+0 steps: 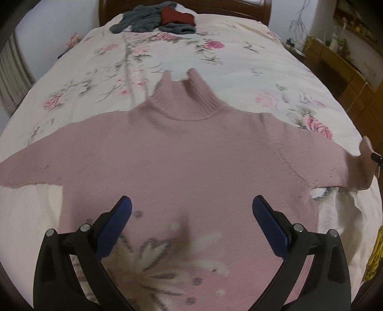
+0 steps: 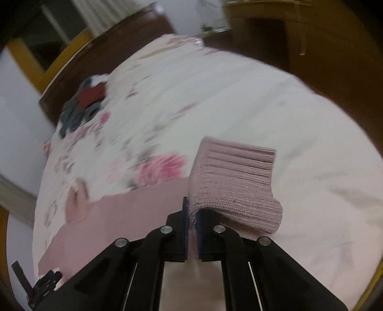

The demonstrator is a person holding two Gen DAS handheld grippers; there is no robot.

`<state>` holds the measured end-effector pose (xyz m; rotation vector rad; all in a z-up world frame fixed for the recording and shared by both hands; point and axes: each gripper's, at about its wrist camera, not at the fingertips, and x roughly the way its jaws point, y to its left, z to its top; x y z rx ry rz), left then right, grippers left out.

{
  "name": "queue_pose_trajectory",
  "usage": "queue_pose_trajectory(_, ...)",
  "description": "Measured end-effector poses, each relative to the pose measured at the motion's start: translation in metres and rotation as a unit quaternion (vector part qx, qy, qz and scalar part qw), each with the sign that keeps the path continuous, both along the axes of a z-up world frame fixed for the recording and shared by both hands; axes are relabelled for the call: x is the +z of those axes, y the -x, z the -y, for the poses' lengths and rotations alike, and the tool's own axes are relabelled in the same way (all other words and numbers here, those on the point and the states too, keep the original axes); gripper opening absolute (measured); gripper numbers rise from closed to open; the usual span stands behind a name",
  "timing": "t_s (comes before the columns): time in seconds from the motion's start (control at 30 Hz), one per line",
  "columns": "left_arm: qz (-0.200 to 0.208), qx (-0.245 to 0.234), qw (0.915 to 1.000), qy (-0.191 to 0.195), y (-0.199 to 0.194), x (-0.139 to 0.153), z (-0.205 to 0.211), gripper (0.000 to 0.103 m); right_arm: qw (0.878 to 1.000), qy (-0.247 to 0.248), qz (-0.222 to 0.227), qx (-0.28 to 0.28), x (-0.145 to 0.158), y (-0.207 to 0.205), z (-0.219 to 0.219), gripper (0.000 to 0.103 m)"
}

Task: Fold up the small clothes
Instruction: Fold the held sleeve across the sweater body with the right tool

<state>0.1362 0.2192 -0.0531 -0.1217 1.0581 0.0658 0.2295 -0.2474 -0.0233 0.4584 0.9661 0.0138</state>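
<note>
A pink turtleneck sweater [image 1: 191,153] with a white flower pattern lies spread flat on the floral bedspread [image 1: 167,55], collar pointing away. My left gripper [image 1: 191,207] hovers open above the sweater's chest, nothing between its blue pads [image 1: 269,222]. In the right wrist view my right gripper [image 2: 191,210] is shut on the ribbed cuff [image 2: 234,181] of the sweater's right sleeve, which is lifted and folds over the fingers. The same cuff shows at the right edge of the left wrist view as a raised sleeve end [image 1: 366,165].
A heap of grey and dark red clothes [image 1: 155,16] lies at the far end of the bed by the wooden headboard [image 1: 239,7]. Wooden furniture [image 1: 340,64] stands along the bed's right side. A yellow patterned cloth [image 1: 374,256] sits at the near right edge.
</note>
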Motion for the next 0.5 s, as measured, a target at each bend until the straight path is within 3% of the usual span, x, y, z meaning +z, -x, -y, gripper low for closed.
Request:
queue_pose_trajectory(0.3,0.000,0.017,0.9998,0.009,0.004,0.002,-0.025,0.100,0.995,-0.026,-0.008,0.093,-0.010,-0.009,-0.099,0.005)
queue_pose_trajectory(0.5,-0.006,0.022,0.9996,0.018,0.004,-0.004,-0.031,0.100,0.986,-0.056,-0.009,0.160,-0.029,-0.008,-0.162,0.005)
